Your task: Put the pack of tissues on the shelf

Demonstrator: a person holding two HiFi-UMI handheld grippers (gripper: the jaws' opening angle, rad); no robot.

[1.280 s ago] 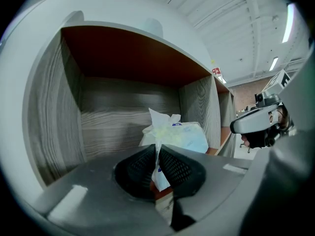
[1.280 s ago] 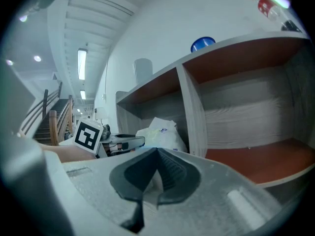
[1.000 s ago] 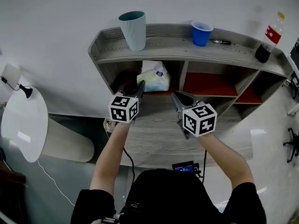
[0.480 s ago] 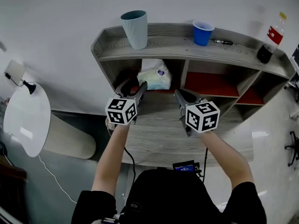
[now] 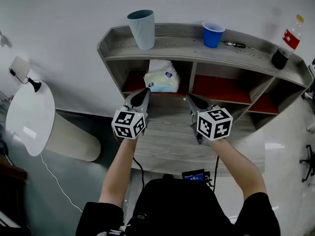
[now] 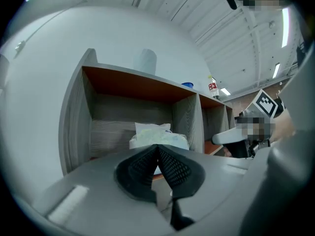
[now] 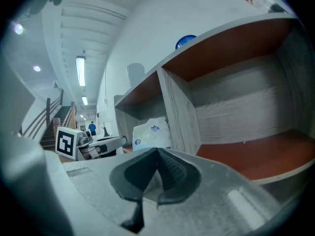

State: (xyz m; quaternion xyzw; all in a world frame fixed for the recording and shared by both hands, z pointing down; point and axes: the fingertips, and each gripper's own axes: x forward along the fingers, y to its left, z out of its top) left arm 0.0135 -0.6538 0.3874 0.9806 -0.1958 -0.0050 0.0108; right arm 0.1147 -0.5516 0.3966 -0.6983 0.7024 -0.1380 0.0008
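Left claw (image 5: 143,91) has backed out from the grey wooden shelf (image 5: 172,47), closing on nothing, release done. White soft pack of tissues (image 5: 161,77) sits inside the shelf's leftmost compartment. Right claw (image 5: 190,98) pinched together, empty, idle before the shelf's middle compartment.

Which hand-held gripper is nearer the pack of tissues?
Left. The left hand-held gripper is just in front of the pack of tissues; the right hand-held gripper is farther off to its right.
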